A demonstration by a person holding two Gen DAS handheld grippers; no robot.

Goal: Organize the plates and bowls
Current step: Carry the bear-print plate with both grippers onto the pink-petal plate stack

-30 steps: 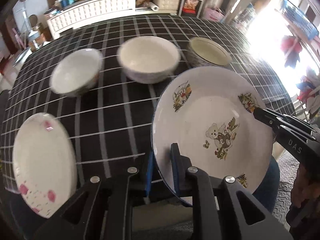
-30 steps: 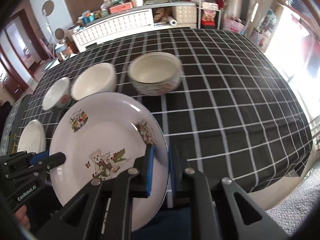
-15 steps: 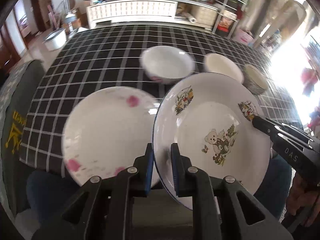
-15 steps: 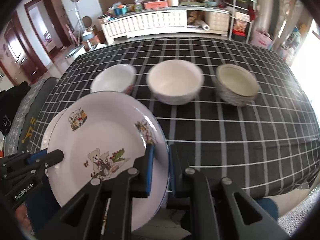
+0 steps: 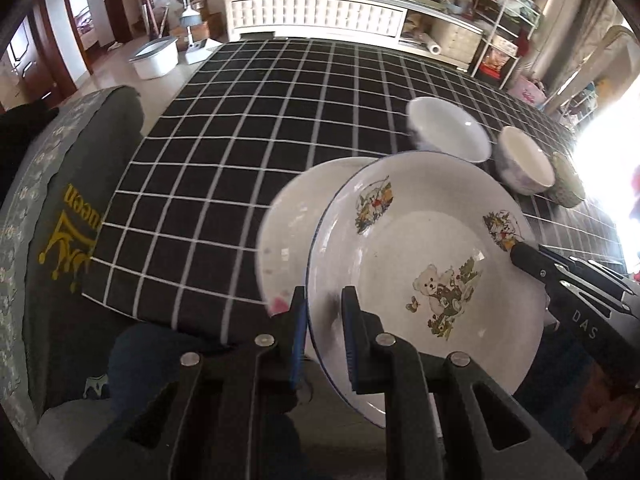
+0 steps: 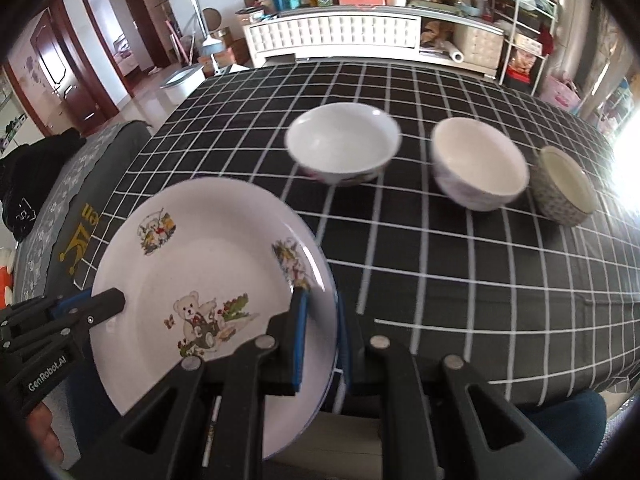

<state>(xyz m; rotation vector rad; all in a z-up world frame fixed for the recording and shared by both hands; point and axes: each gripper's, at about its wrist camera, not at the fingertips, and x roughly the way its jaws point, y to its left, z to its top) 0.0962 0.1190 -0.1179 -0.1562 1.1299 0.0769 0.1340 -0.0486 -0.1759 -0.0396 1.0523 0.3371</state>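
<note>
A white plate with a bear print (image 5: pixel 424 264) hangs tilted above the near edge of the checked table (image 5: pixel 256 128). My left gripper (image 5: pixel 323 296) is shut on its near left rim. In the right wrist view my right gripper (image 6: pixel 320 304) is shut on the right rim of the bear plate (image 6: pixel 200 280). Each gripper shows in the other's view: the right gripper (image 5: pixel 520 254), the left gripper (image 6: pixel 108 303). A white plate with pink spots (image 5: pixel 288 232) lies on the table, partly under the bear plate. Behind stand two white bowls (image 6: pixel 344 144) (image 6: pixel 480 164) and a patterned bowl (image 6: pixel 566 188).
A grey seat with a yellow crown print (image 5: pixel 68 240) stands against the table's left side. A white cabinet (image 5: pixel 316 16) and a shelf rack (image 6: pixel 524 40) line the far wall. A white basin (image 5: pixel 156 58) sits on the floor. A person's blue-clad knee (image 5: pixel 136 356) is below the table edge.
Both grippers have carried the bear plate leftward along the table's near edge. It now overlaps the pink-spotted plate, and the bowls have slid to the right in both views.
</note>
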